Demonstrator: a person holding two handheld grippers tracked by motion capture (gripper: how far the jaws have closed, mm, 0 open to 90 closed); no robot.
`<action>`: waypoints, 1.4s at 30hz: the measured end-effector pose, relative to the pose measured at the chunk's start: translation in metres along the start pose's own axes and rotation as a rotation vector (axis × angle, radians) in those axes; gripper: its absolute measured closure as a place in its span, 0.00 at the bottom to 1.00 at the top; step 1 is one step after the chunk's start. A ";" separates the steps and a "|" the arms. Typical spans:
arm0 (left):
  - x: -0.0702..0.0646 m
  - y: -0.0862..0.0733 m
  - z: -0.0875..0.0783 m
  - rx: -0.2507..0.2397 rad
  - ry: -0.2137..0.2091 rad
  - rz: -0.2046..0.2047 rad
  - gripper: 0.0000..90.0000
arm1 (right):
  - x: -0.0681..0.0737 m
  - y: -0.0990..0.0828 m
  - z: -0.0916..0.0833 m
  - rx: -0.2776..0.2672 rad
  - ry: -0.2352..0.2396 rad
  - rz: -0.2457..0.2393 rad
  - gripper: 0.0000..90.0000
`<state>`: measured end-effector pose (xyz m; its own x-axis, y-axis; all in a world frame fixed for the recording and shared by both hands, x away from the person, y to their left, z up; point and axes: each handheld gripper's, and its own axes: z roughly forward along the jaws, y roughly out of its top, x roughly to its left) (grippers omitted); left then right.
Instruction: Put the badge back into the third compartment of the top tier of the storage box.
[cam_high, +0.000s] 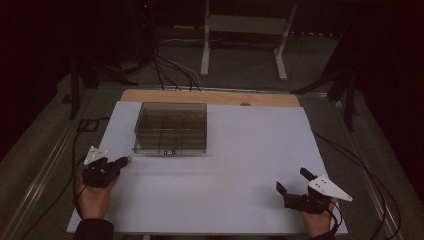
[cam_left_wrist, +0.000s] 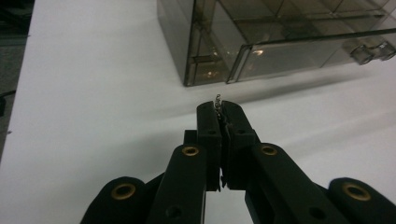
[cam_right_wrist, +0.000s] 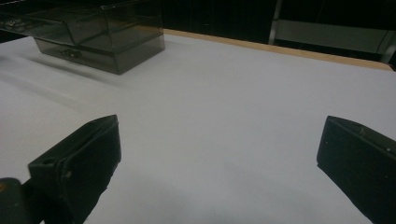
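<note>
The right gripper (cam_right_wrist: 219, 158) has its two black jaws spread wide — one rises at the lower left of the frame, the other at the lower right, with bare white table (cam_right_wrist: 224, 121) between them. At the upper left sits a smoky clear compartment box (cam_right_wrist: 100, 39) — well apart from the jaws. A wooden edge strip (cam_right_wrist: 280, 50) runs along the table's far side at the upper right.

1 clear compartment box (cam_high: 170, 128), 1 small metal bit (cam_left_wrist: 217, 101), 2 grippers, 1 white tabletop (cam_high: 250, 170)

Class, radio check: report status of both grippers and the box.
Left gripper shut on a small metal piece, short of the clear box. Right gripper open, empty, resting on the table. Nothing in the way.
</note>
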<state>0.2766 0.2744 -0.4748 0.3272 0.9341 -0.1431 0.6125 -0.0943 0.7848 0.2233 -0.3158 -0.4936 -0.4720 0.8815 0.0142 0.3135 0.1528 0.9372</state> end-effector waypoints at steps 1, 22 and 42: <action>-0.001 0.001 0.000 -0.004 -0.004 0.000 0.99 | 0.000 0.000 0.000 0.000 0.000 0.000 0.00; -0.012 0.010 -0.005 -0.042 -0.077 0.044 0.99 | 0.000 0.000 -0.001 -0.002 0.000 0.000 0.00; -0.033 0.022 0.000 -0.046 -0.131 0.105 0.99 | 0.000 0.000 -0.001 -0.001 0.001 0.001 0.00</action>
<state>0.2797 0.2415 -0.4530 0.4806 0.8666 -0.1343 0.5373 -0.1700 0.8261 0.2229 -0.3162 -0.4932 -0.4723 0.8813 0.0151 0.3126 0.1515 0.9377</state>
